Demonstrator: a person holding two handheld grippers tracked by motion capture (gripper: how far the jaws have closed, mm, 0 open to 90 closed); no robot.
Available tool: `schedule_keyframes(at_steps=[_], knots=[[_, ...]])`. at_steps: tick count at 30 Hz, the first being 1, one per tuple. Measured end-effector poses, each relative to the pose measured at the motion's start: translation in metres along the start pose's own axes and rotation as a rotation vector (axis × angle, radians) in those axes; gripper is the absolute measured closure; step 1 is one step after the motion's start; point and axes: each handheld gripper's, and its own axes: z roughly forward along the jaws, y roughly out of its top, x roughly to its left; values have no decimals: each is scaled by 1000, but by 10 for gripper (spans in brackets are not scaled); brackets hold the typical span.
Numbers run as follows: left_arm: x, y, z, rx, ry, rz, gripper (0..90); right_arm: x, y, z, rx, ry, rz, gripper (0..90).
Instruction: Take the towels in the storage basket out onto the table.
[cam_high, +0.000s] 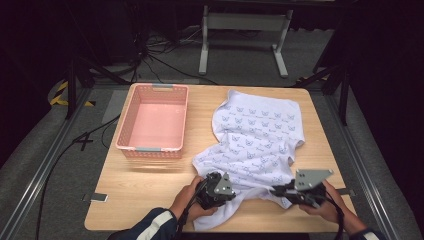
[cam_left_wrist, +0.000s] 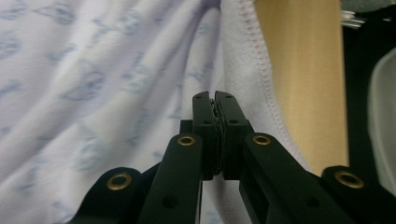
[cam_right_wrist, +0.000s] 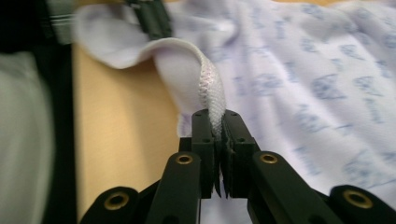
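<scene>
Lay crumpled on the wooden table (cam_high: 125, 200): one white printed T-shirt (cam_high: 257, 135), just right of the one pink basket (cam_high: 152, 120), long axis running from the near table edge away toward the far edge, near hem bunched and lifted between two grippers. Left gripper (cam_high: 225, 192) clamped on that hem at the shirt's near-left corner, jaws pressed together in the left gripper view with a thin fold of cloth (cam_left_wrist: 215, 105) pinched at the tips, stitched hem (cam_left_wrist: 261, 60) running just beside them. Right gripper (cam_high: 280, 192) clamped likewise at the shirt's near-right corner, a ribbed strip of the white fabric (cam_right_wrist: 212, 88) rising out from between narrow, nearly touching jaws in the right gripper view. Both held by hands (cam_high: 187, 197) coming in from the near side of the shirt; sleeve dark with pale stripes on the left forearm. Body of the shirt stretched away from both sets of jaws, toward the far edge, so any lift or pull would likely drag it toward the near edge. Left gripper nearer the basket than the right, the basket well apart from either and holding nothing visible. Counted: one shirt, one basket, two grippers, two hands, one table. Probably the start of a fold or a lift by the hem.
</scene>
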Motion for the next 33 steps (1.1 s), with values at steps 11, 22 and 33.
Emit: schedule_keyframes(at_steps=[11, 22, 33], knots=[[23, -9, 8, 51, 28, -75, 877, -54, 31, 73, 188, -228, 48, 599], [24, -12, 12, 69, 17, -81, 879, 4, 10, 27, 36, -110, -19, 630], [25, -12, 10, 76, 20, -65, 886, 0, -3, 42, 166, -109, -63, 887]])
